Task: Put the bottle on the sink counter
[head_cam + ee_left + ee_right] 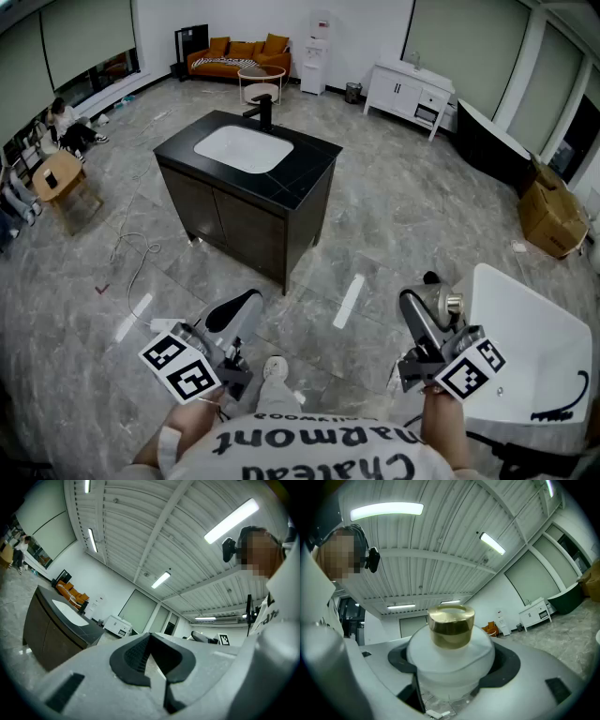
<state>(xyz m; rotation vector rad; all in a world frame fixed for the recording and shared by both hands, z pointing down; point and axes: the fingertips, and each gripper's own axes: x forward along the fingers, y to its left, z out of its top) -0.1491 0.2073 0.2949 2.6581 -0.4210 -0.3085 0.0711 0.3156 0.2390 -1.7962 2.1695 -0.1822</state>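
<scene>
Two grippers sit low in front of the person. The right gripper (427, 314) has its jaws spread wide and clamped round the bottle (450, 656), a frosted white body with a gold cap (451, 625). The left gripper (150, 644) is pinched together on nothing. The sink counter (309, 180) stands well ahead across the floor, with a white basin (242, 148) and a black faucet (265, 111) at its far edge. Judgement: keep the squeeze steady on that round body, aim for the dark top beside the basin, and seat the base flat before letting go.
</scene>
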